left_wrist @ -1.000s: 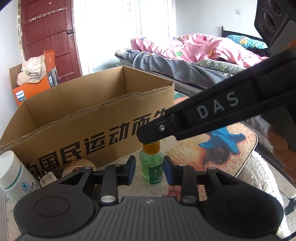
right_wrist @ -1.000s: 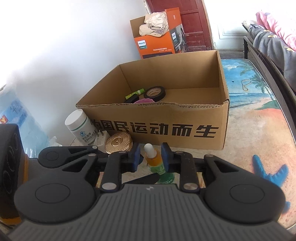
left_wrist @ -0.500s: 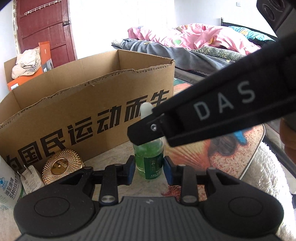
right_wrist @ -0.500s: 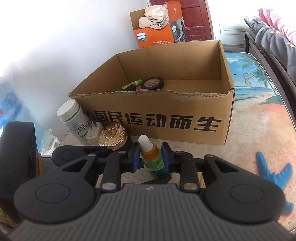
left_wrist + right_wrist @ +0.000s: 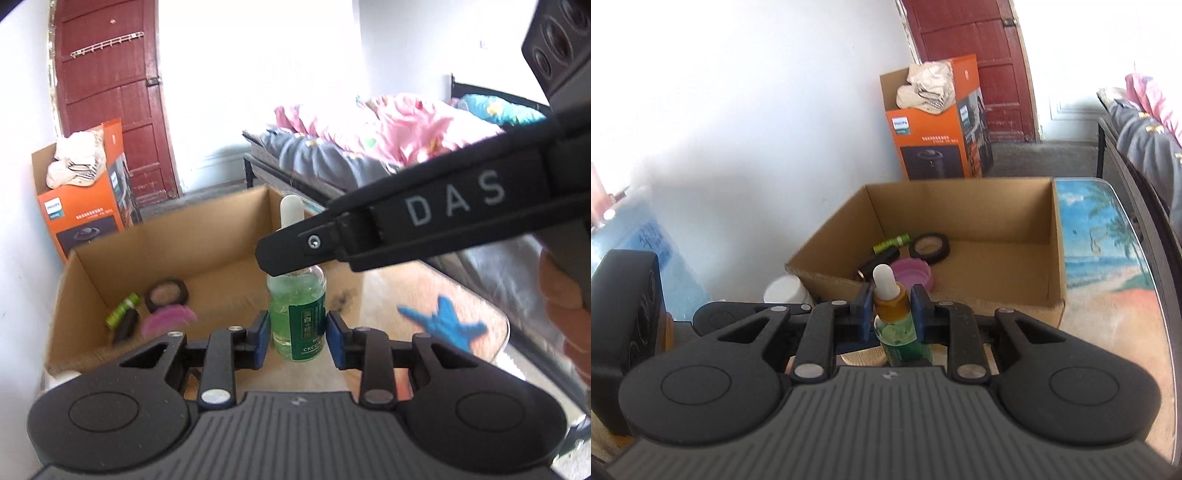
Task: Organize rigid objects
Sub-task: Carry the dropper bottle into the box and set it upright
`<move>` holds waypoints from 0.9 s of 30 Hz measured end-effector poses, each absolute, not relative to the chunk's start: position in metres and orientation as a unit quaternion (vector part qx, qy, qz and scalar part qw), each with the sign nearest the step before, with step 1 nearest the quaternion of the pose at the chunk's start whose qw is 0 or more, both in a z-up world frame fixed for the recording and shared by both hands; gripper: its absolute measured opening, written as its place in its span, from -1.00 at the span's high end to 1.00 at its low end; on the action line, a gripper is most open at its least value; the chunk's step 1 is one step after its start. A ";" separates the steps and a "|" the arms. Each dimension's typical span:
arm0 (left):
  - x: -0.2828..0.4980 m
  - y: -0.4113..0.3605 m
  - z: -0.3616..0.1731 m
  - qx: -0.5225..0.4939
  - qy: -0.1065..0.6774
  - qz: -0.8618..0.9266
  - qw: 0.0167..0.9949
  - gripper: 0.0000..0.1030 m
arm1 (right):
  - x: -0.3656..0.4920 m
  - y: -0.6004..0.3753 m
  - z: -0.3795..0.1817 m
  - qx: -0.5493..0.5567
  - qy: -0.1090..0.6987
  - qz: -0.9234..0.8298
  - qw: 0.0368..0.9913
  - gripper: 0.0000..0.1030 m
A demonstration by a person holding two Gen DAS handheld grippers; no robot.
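A green dropper bottle (image 5: 297, 317) with an amber collar and white bulb hangs upright in the air. My right gripper (image 5: 888, 307) is shut on its collar, and its finger (image 5: 314, 242) crosses the left wrist view. My left gripper (image 5: 297, 341) is open, its pads either side of the bottle's lower body, apart from it. The bottle (image 5: 895, 325) is above the near edge of the open cardboard box (image 5: 1015, 206). Inside the box lie a tape roll (image 5: 930, 246), a pink dish (image 5: 910, 272) and a green tube (image 5: 891, 242).
A white jar (image 5: 785, 291) stands outside the box's left corner. An orange Philips carton (image 5: 938, 125) with cloth on top stands behind, by the red door. A bed (image 5: 388, 147) is to the right. The table (image 5: 1108, 266) has a beach print.
Both grippers have risen with the bottle, from the table in front of the box up to above its near wall. The inside of the box now shows in the left wrist view.
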State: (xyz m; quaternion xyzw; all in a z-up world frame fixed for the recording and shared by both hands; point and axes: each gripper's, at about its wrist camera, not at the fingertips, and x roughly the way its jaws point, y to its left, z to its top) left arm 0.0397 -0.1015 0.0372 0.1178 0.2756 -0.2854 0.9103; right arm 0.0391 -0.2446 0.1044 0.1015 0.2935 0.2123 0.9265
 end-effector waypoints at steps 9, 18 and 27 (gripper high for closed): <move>0.161 -0.101 0.070 0.052 0.382 -0.250 0.888 0.35 | 0.171 -0.261 0.126 0.124 0.345 0.255 0.895 0.60; 0.261 -0.112 0.023 0.018 0.471 -0.208 0.857 0.35 | 0.267 -0.268 0.073 0.132 0.409 0.233 0.872 0.60; 0.302 -0.113 -0.005 0.002 0.525 -0.175 0.833 0.36 | 0.316 -0.256 0.027 0.115 0.438 0.229 0.862 0.60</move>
